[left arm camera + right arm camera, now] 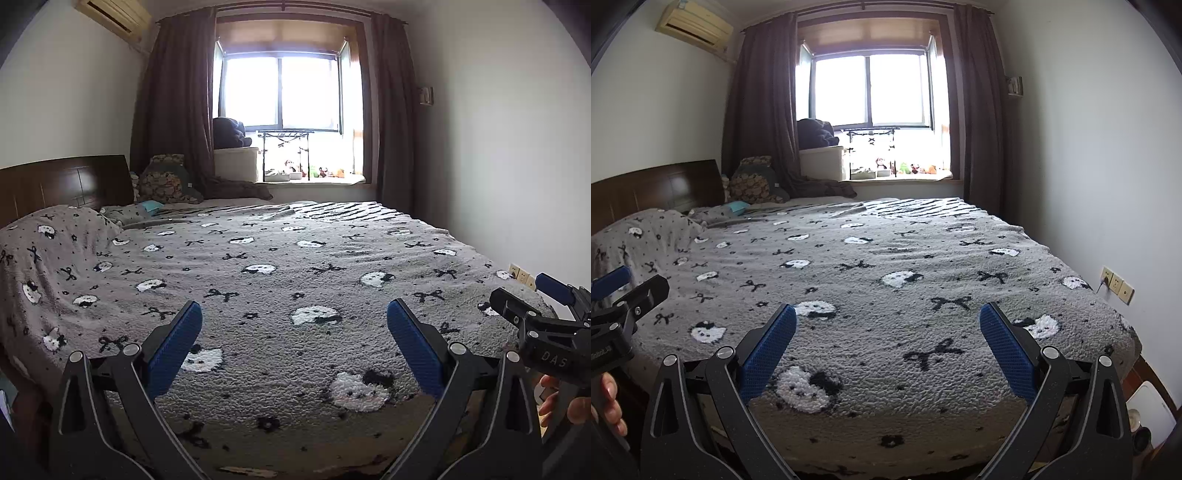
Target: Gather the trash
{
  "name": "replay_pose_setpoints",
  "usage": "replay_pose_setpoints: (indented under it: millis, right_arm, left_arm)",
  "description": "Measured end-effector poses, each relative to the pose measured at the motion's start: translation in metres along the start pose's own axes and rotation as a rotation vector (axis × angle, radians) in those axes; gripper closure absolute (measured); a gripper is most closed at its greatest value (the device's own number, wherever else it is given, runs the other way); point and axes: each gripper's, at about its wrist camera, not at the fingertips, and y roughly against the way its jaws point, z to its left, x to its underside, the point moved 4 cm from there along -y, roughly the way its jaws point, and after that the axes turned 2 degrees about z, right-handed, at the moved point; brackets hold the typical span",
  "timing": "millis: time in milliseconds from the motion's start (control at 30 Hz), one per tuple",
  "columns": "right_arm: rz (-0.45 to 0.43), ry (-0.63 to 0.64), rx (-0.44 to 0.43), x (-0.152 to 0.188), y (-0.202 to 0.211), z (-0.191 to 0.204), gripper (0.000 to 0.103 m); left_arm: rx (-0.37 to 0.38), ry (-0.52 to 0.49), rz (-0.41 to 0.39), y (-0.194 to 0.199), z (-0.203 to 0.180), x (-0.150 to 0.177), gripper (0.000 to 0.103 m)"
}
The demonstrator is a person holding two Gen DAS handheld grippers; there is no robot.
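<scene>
My left gripper (294, 321) is open and empty, its blue pads spread wide above the near edge of a bed. My right gripper (887, 325) is also open and empty, held beside it over the same edge. The right gripper shows at the right of the left wrist view (532, 299); the left gripper shows at the left of the right wrist view (628, 291). A small turquoise item (150, 205) lies near the pillows at the bed's far left; it also shows in the right wrist view (738, 206). I cannot tell what it is.
The bed has a grey blanket (295, 266) with cat faces and bows, and a dark wooden headboard (62, 181) on the left. A patterned cushion (162, 181) and a windowsill with a rack and toys (295, 166) are beyond. A white bin (1148, 413) stands at the bed's right.
</scene>
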Motion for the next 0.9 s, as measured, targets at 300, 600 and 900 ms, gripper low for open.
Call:
replay_pose_setpoints:
  millis: [300, 600, 900]
  right_arm:
    - [0.0, 0.0, -0.001, 0.0004, 0.0008, -0.0002, 0.003]
    - [0.003, 0.004, -0.004, 0.002, 0.0003, 0.0015, 0.003]
    - [0.008, 0.004, -0.005, 0.0028, -0.0016, 0.0021, 0.003]
  left_arm:
    - [-0.003, 0.002, 0.001, 0.0003, 0.0009, -0.0002, 0.008]
    - [-0.02, 0.011, 0.011, 0.0002, 0.0041, 0.0002, 0.008]
    - [-0.06, 0.023, 0.004, 0.0031, 0.0077, -0.0031, 0.008]
